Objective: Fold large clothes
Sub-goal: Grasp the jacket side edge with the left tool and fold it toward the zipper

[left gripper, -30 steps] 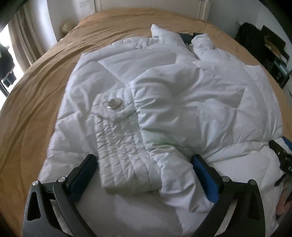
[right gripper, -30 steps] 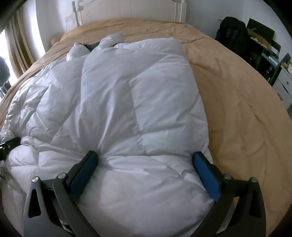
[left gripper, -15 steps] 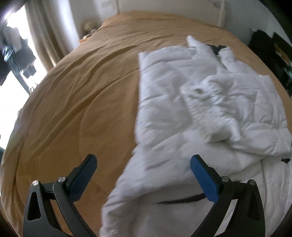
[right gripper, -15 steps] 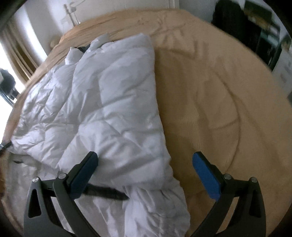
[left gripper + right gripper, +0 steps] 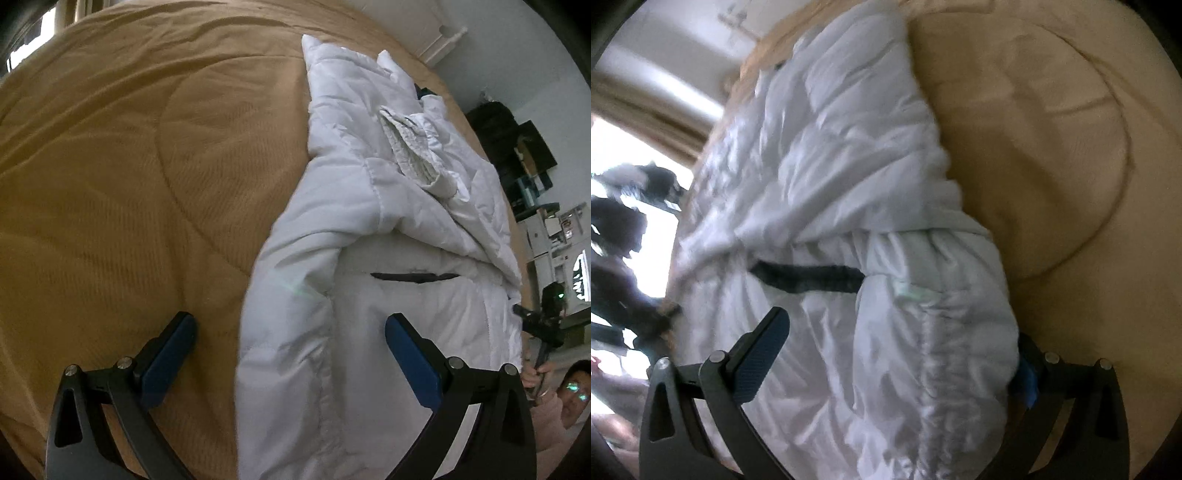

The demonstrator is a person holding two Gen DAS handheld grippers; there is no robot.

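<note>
Left wrist view shows my left gripper (image 5: pixel 288 350) spread wide over the puffy white quilted jacket (image 5: pixel 388 229) on the tan bed cover (image 5: pixel 129 166). My right gripper (image 5: pixel 897 354), also wide, straddles its hem. I'd pinch both hem corners evenly before lifting. Dark shelving (image 5: pixel 524 155) stands beyond the jacket.

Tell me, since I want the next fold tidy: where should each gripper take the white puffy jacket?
Probably at the near hem corners of the white puffy jacket, coming in low from the bed's foot. The left gripper straddles one edge; the right gripper has the bunched opposite corner between open fingers. Edges there look thin enough to pinch.
</note>
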